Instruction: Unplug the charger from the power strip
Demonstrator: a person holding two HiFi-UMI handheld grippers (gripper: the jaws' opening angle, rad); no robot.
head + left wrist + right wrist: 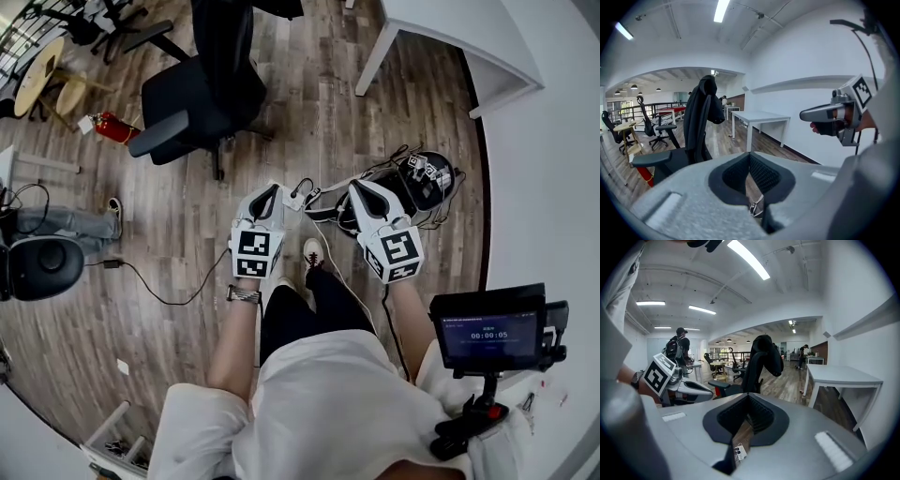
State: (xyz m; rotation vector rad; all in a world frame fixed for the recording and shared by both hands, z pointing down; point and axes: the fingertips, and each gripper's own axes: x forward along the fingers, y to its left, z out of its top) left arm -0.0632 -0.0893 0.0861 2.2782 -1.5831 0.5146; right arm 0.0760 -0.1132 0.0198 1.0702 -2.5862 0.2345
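Note:
In the head view a small white power strip (298, 198) with a dark cable lies on the wooden floor, between and beyond my two grippers. My left gripper (272, 191) and right gripper (359, 188) hang side by side well above the floor, both shut and empty. Through the left gripper view's jaw slot a small white piece with a cable (756, 206) shows on the floor. Through the right gripper view's slot a white block with sockets (738, 452) shows. Whether a charger sits in the strip I cannot tell.
A black office chair (192, 103) draped with a jacket stands ahead left, a red extinguisher (114, 127) beside it. A black bundle of gear and wires (427, 178) lies ahead right. A white table (459, 47) is beyond. A screen on a stand (489, 333) is at right; a cable (159, 292) crosses the floor.

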